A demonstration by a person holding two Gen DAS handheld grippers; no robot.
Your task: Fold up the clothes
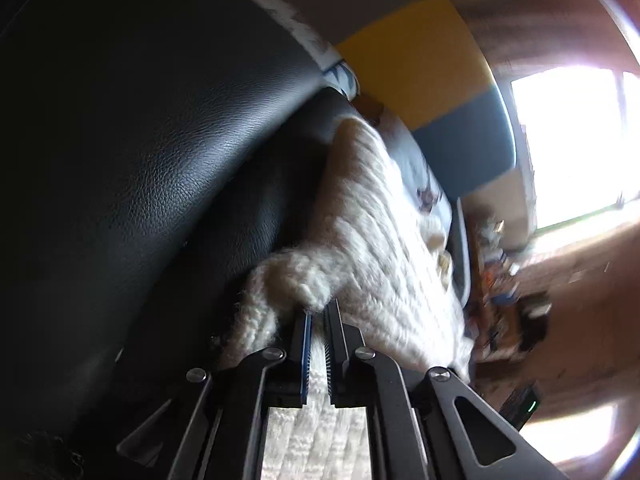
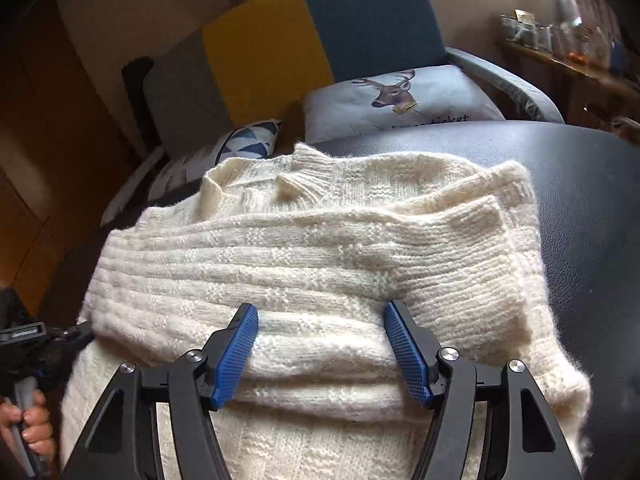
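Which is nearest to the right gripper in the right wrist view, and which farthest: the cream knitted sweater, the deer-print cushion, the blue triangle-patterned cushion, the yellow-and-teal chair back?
1. Cream knitted sweater: directly under the open right gripper.
2. Blue triangle-patterned cushion, behind-left, and deer-print cushion, behind-right: too close to call.
3. Yellow-and-teal chair back: farthest, top.

sweater (image 2: 312, 248) hem cut off below

The left gripper (image 1: 318, 314) pinches a cream knit sweater (image 1: 372, 240) against black leather (image 1: 160, 140).
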